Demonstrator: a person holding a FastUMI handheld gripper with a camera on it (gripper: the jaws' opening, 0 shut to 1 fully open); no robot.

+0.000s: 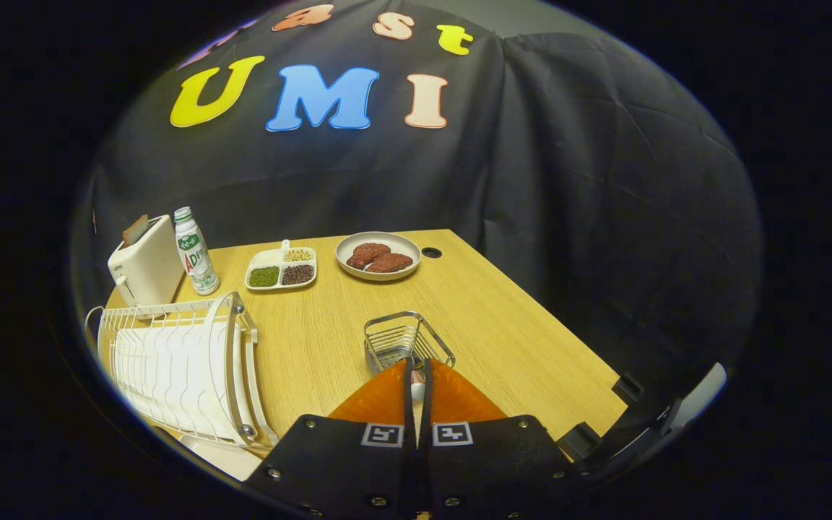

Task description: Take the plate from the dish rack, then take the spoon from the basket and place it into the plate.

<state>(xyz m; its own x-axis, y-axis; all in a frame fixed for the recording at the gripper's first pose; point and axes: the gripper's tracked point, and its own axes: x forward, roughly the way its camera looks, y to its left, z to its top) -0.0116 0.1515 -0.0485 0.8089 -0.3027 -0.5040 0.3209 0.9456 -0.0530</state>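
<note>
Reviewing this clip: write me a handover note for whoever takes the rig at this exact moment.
Tool: fingers closed to a thin gap, pinching a small pale piece, seemingly the spoon.
Basket: on the table just ahead of the fingertips.
Dish rack: off to the fingers' side; a white shape, likely the plate, lies on the table by its near corner.
Done, apparently: plate out, spoon gripped.
Left: carry the spoon over and set it in the plate.

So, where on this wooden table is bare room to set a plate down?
The widest bare wood lies right of the silver wire basket, toward the wooden table's edge. A smaller patch lies between basket, white wire dish rack and white divided tray. Far left is crowded. The fingers, almost together, sit at the basket's near rim.
</note>
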